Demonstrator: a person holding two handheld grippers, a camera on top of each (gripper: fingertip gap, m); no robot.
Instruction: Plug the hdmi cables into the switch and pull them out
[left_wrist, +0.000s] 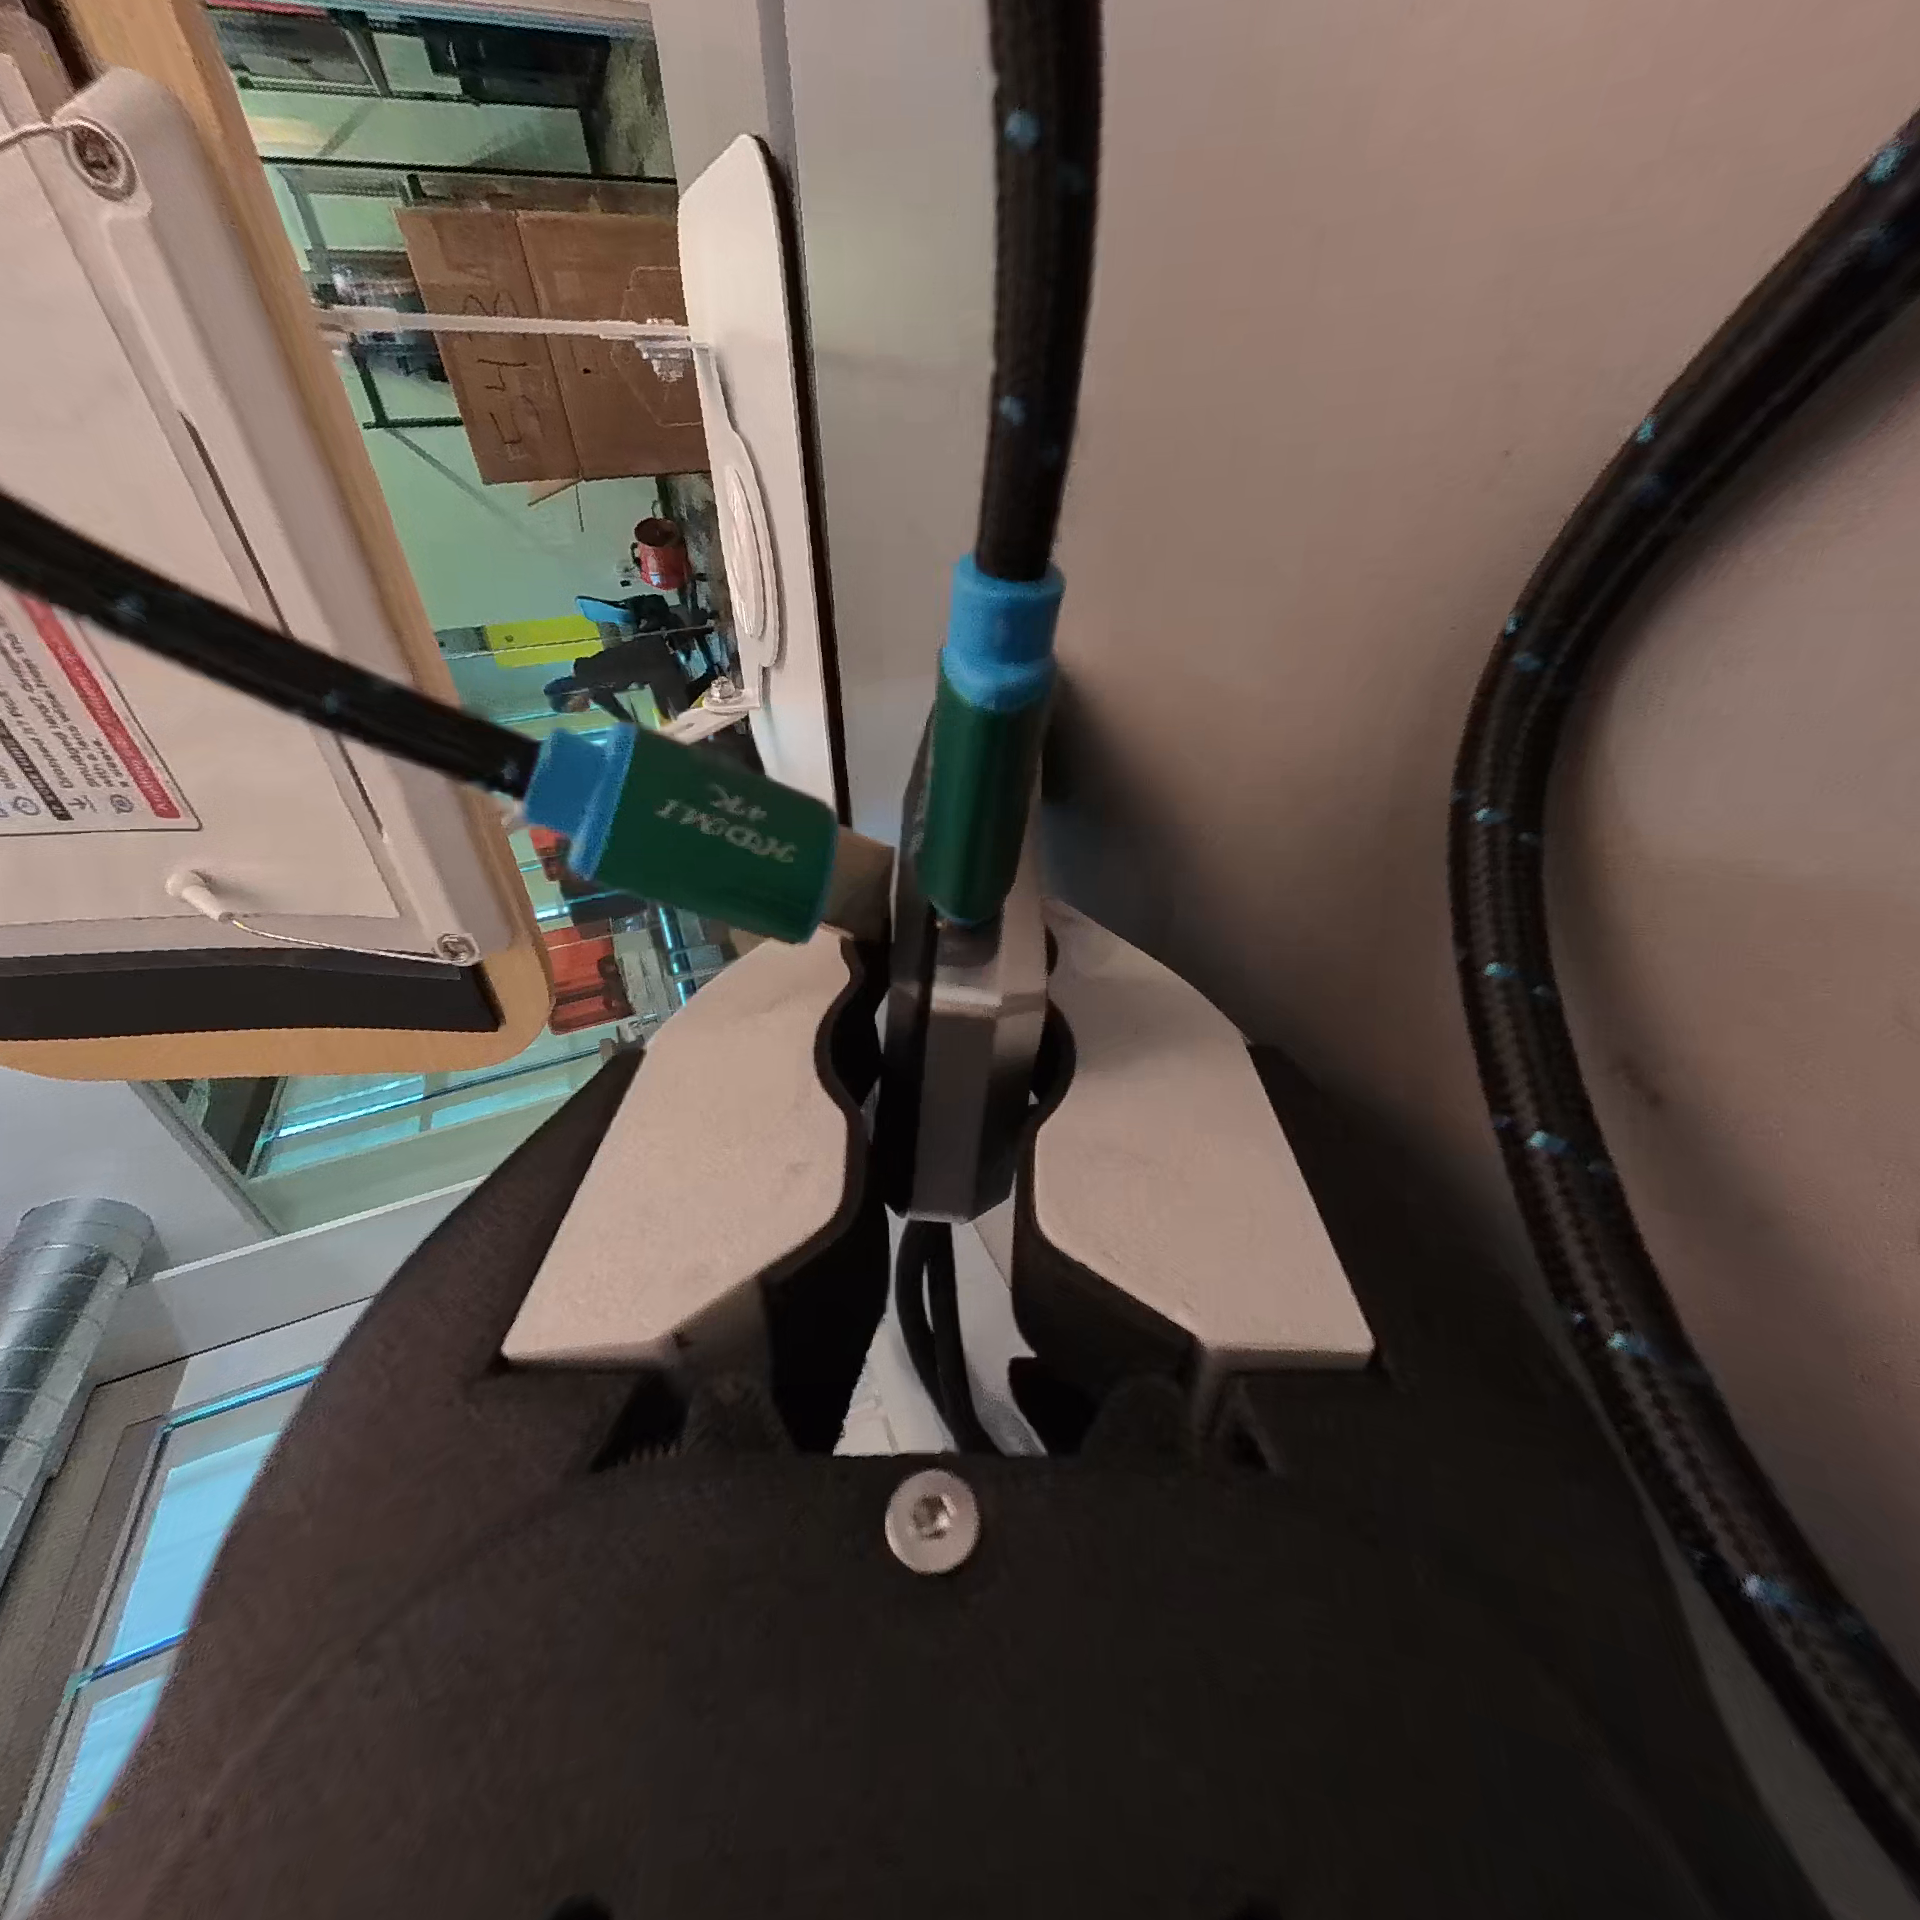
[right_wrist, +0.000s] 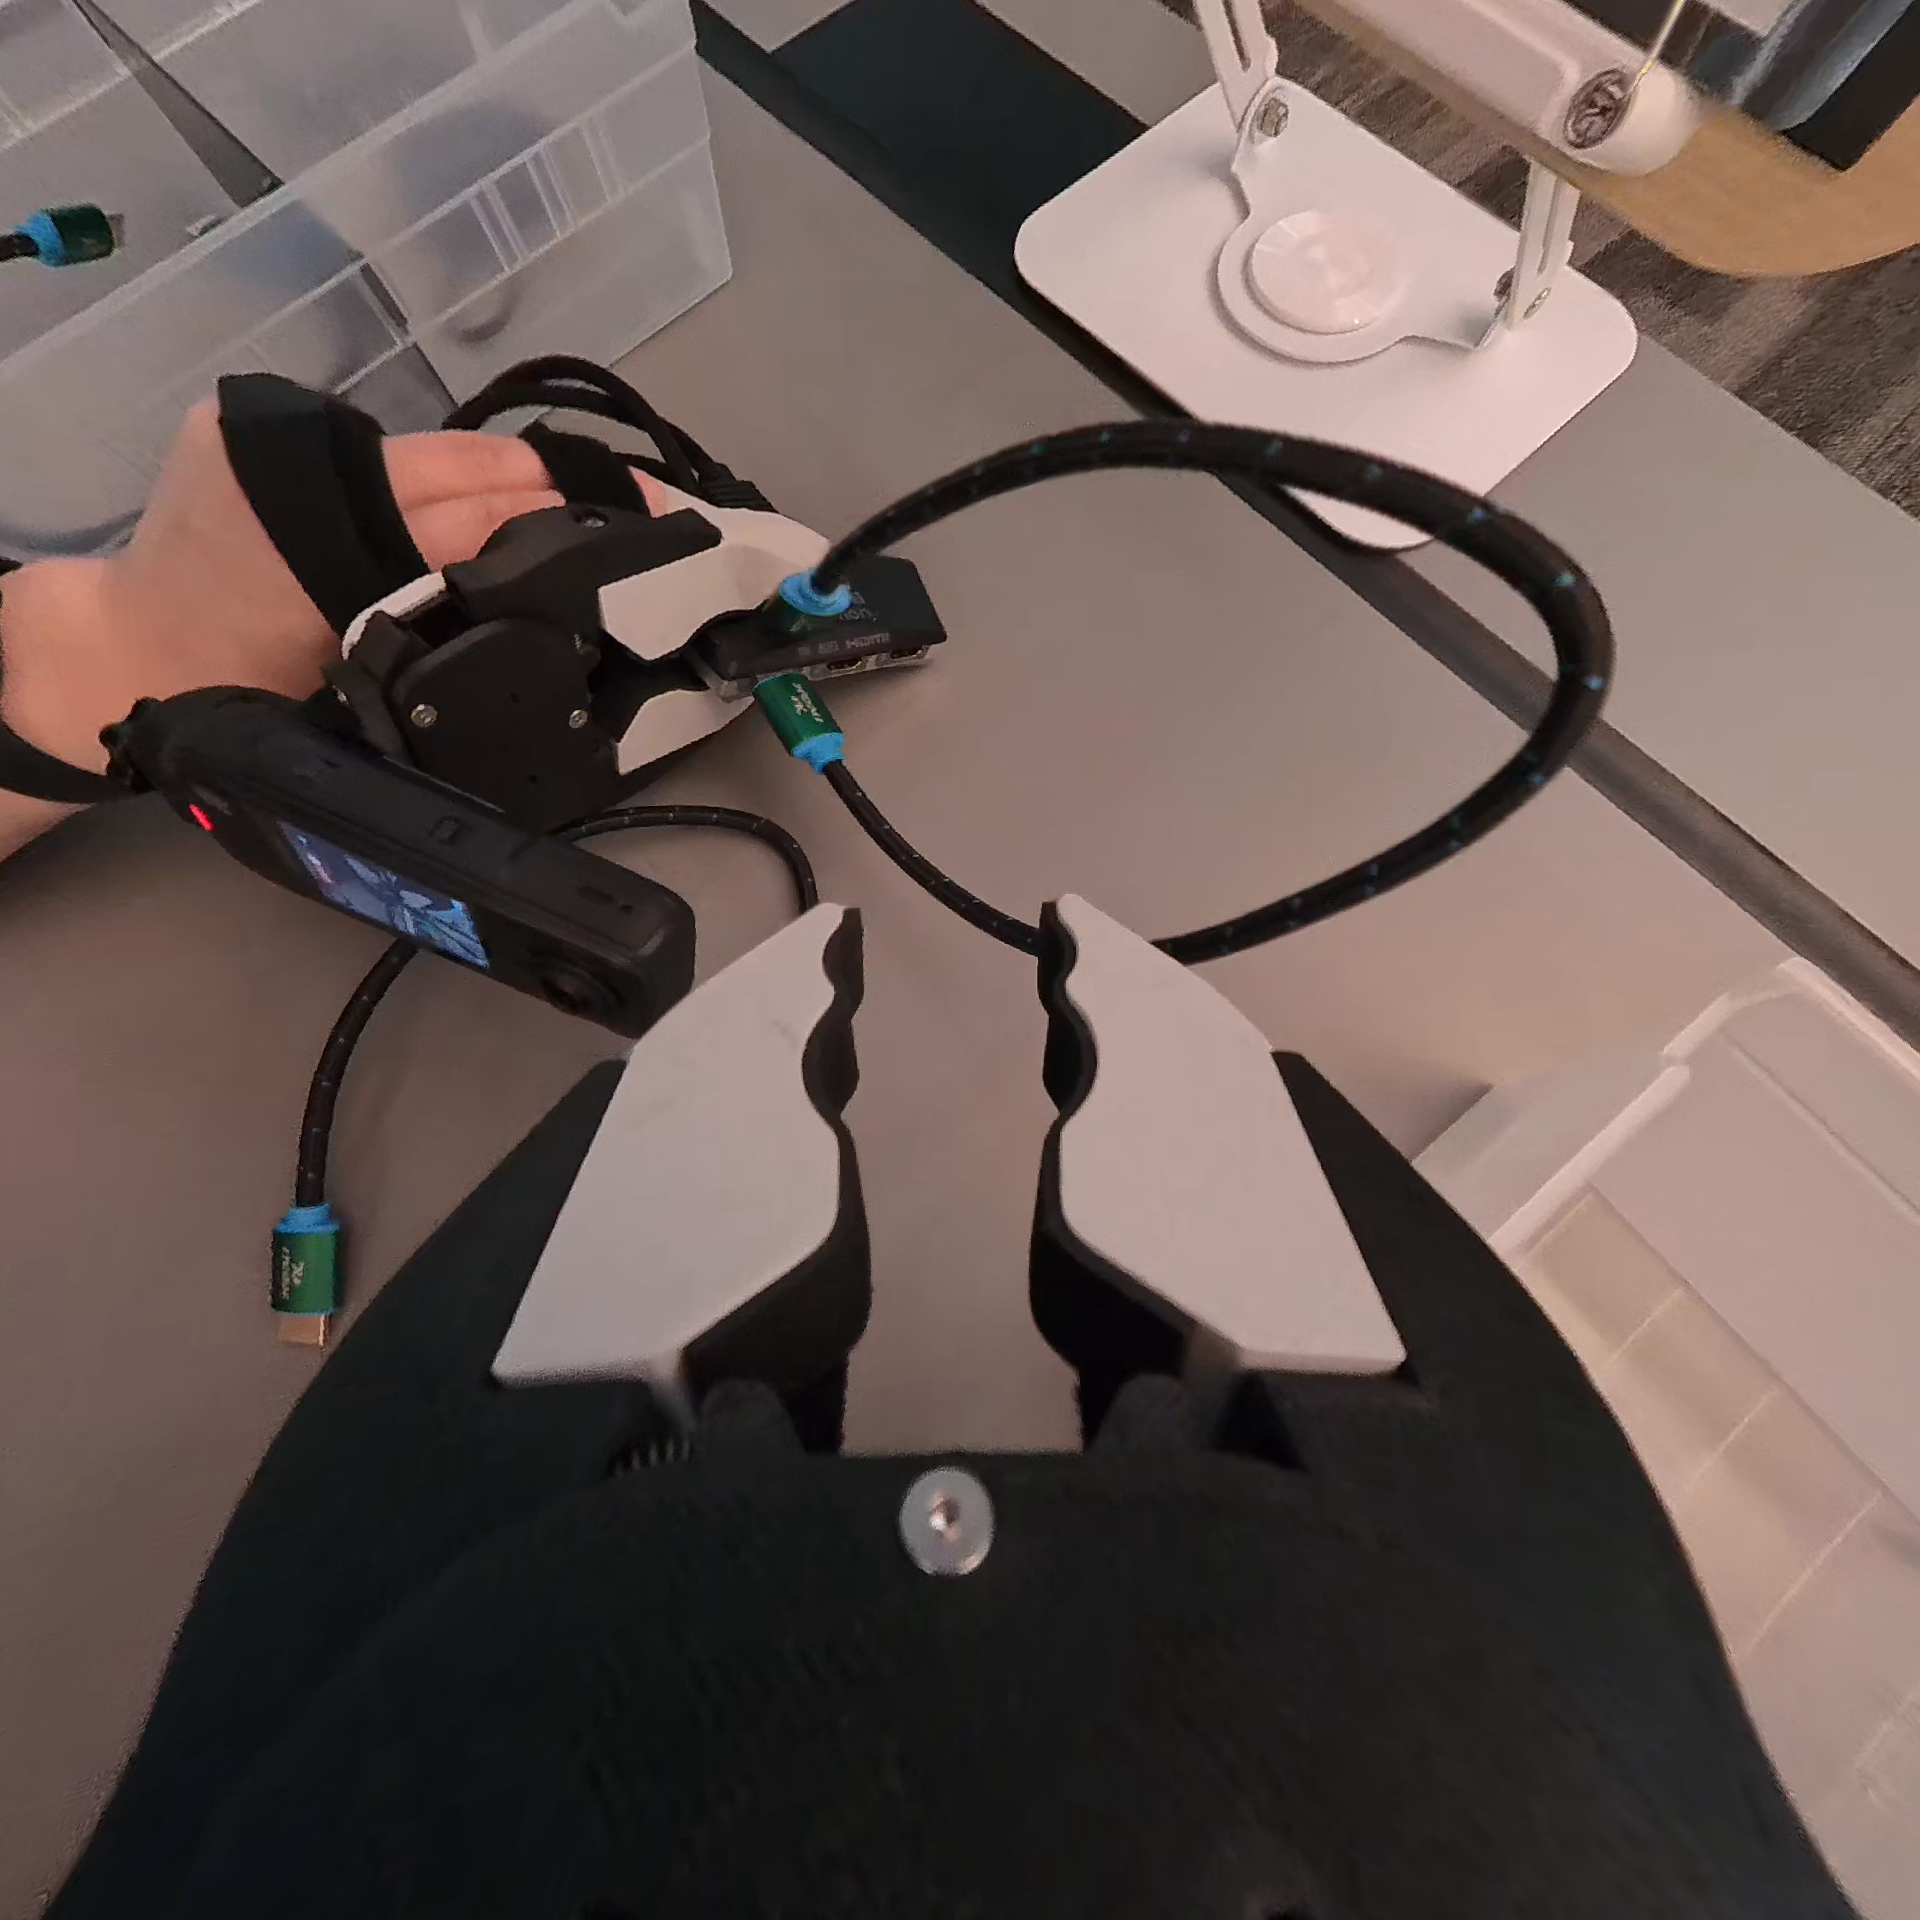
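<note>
My left gripper (left_wrist: 956, 971) is shut on the small black HDMI switch (left_wrist: 961, 1081) and holds it edge-on. One green plug with a blue collar (left_wrist: 987, 790) sits in the switch's far side. A second green plug (left_wrist: 717, 842) meets its left side with its metal tip showing. In the right wrist view the left gripper (right_wrist: 727, 649) holds the switch (right_wrist: 862, 623) low over the grey table (right_wrist: 1195, 727). My right gripper (right_wrist: 945, 925) is open and empty, nearer the camera. A black braided cable (right_wrist: 1538, 769) loops behind its right fingertip.
A loose green plug (right_wrist: 301, 1273) lies on the table at the front left. Another plug (right_wrist: 73, 234) shows by the clear plastic bins (right_wrist: 468, 177) at the back left. A white stand base (right_wrist: 1340, 281) stands at the back right. A white bin (right_wrist: 1714, 1299) is at the right.
</note>
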